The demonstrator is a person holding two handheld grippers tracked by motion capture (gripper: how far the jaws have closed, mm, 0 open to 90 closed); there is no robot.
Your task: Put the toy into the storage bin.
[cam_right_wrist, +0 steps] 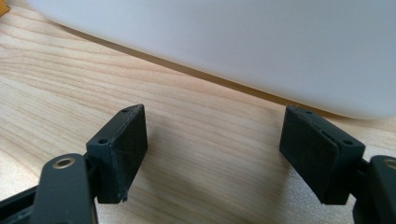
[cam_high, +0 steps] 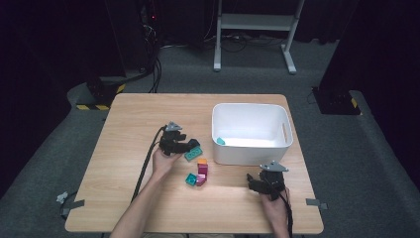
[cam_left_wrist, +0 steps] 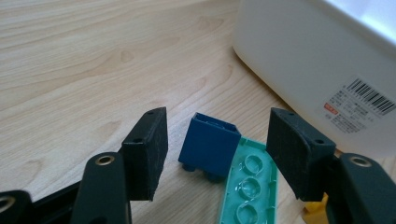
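In the left gripper view a dark blue brick [cam_left_wrist: 210, 144] lies tipped on the wood between the jaws of my left gripper [cam_left_wrist: 218, 116]. The pads stand apart from it on both sides, so the gripper is open. A light green studded plate [cam_left_wrist: 247, 184] leans against the blue brick's right side. From the high view, the left gripper [cam_high: 193, 145] points right over the green plate [cam_high: 193, 154], just left of the white bin [cam_high: 250, 105]. My right gripper [cam_high: 253, 183] rests open near the table's front right, with bare wood between its jaws [cam_right_wrist: 215, 112].
A magenta and orange brick stack [cam_high: 202, 171] and a teal brick [cam_high: 190, 178] lie in front of the left gripper. A small teal piece [cam_high: 220, 141] sits inside the bin. The bin wall [cam_right_wrist: 233, 42] stands close ahead of the right gripper. A yellow piece [cam_left_wrist: 315, 212] shows by the right jaw.
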